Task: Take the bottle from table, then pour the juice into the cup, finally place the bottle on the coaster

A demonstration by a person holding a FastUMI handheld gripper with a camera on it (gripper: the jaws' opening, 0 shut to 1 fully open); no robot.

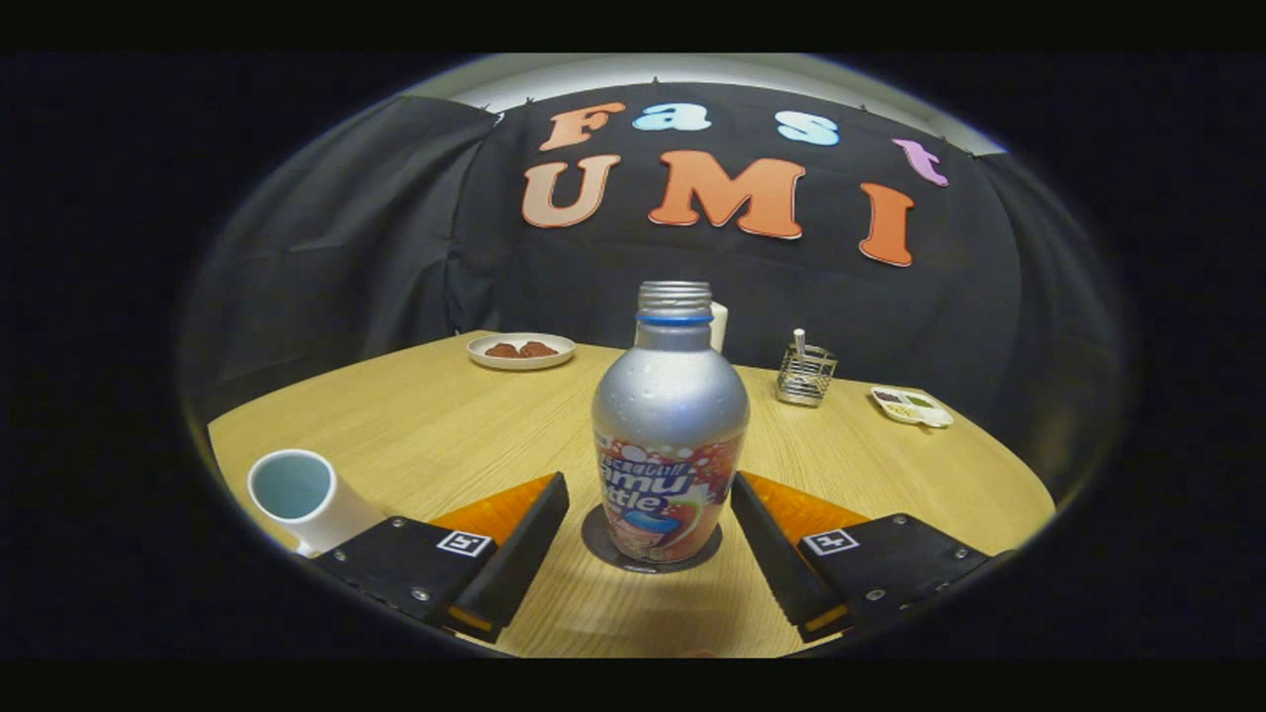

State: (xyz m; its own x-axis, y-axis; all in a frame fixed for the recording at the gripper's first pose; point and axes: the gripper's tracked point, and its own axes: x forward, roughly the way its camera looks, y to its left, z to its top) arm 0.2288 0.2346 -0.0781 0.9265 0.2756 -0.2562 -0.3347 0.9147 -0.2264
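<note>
A silver bottle [670, 435] with a blue neck ring, no cap and a printed label stands upright on a dark round coaster [650, 554] on the wooden table [445, 435]. My gripper [650, 539] is open: the bottle sits between the two fingers, with a gap on each side and neither finger touching it. A white cup [302, 494] with a pale blue inside stands on the table just beyond the left finger [514, 559], its mouth tipped toward me by the lens.
At the far side of the table are a white plate with brown food [521, 350], a white object [719, 326] behind the bottle's neck, a wire holder [806, 374] and a small divided dish [912, 405]. Black cloth walls the booth.
</note>
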